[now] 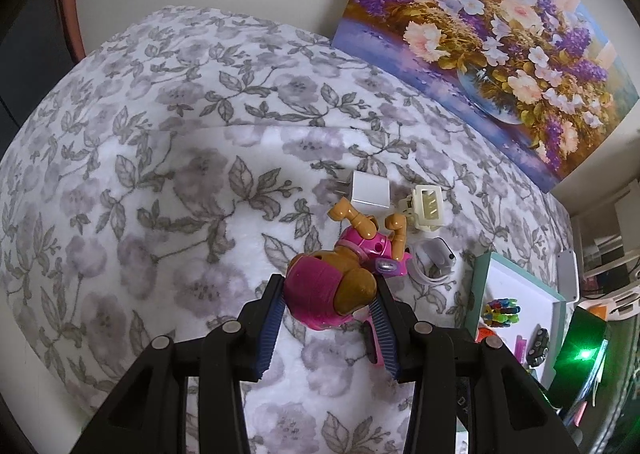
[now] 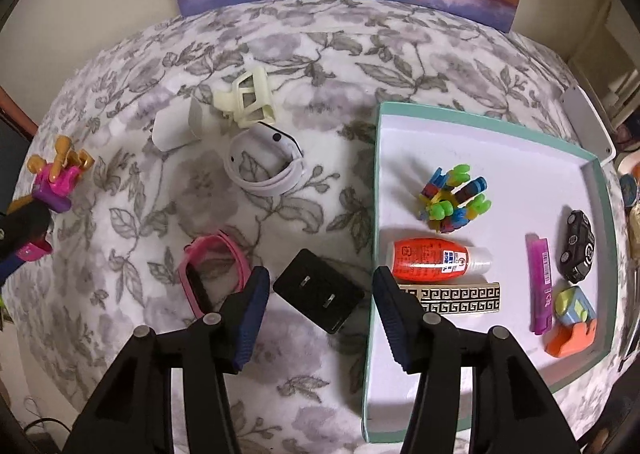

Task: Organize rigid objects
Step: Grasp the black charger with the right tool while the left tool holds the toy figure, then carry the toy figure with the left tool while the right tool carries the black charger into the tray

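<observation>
My left gripper is shut on a pink and brown toy dog, held by its head just above the floral blanket. The same toy shows at the far left of the right wrist view. My right gripper stands open over a black charger plug, which lies prongs up between the fingers. A pink watch lies just left of it. The teal-rimmed tray lies to the right, holding a block toy, an orange bottle, a black toy car and more.
A white charger cube, a cream hair claw and a white watch with coiled cable lie on the blanket. A flower painting leans on the wall behind. Shelves and clutter stand past the bed's right edge.
</observation>
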`<state>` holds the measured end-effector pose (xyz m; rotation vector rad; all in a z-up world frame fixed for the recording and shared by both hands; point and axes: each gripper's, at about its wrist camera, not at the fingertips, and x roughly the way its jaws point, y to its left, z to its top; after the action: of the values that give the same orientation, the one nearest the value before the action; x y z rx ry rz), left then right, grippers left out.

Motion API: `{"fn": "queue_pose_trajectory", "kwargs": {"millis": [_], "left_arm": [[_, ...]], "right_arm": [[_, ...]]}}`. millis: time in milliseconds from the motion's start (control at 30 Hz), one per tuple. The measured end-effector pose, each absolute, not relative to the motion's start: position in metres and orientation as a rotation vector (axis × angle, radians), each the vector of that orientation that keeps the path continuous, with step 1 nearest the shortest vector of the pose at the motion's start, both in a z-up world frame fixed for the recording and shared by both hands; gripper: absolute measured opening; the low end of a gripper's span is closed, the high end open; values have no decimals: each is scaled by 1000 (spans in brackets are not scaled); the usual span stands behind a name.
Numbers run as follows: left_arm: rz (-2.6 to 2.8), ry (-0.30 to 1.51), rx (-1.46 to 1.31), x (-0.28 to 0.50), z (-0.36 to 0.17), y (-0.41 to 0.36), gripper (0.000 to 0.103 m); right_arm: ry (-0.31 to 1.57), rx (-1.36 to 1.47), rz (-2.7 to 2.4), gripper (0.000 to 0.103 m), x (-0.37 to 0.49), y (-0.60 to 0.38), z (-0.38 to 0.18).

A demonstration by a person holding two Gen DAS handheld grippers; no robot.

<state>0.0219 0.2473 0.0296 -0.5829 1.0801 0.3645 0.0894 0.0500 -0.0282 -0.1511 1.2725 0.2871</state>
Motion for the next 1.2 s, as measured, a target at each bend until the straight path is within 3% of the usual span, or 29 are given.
{"fn": "queue_pose_trajectory", "kwargs": {"millis": [167,733,1200], "left_arm": [[369,1085,-589,23,28,248,45],[340,1043,-520,27,50,223,45],[99,1110,-436,54,48,121,45]], "right_arm": [[1266,-168,276,46,89,48,-28],[1164,-21,208,46,98,-7,31],[1169,77,-54,46,121,-131,27]]}}
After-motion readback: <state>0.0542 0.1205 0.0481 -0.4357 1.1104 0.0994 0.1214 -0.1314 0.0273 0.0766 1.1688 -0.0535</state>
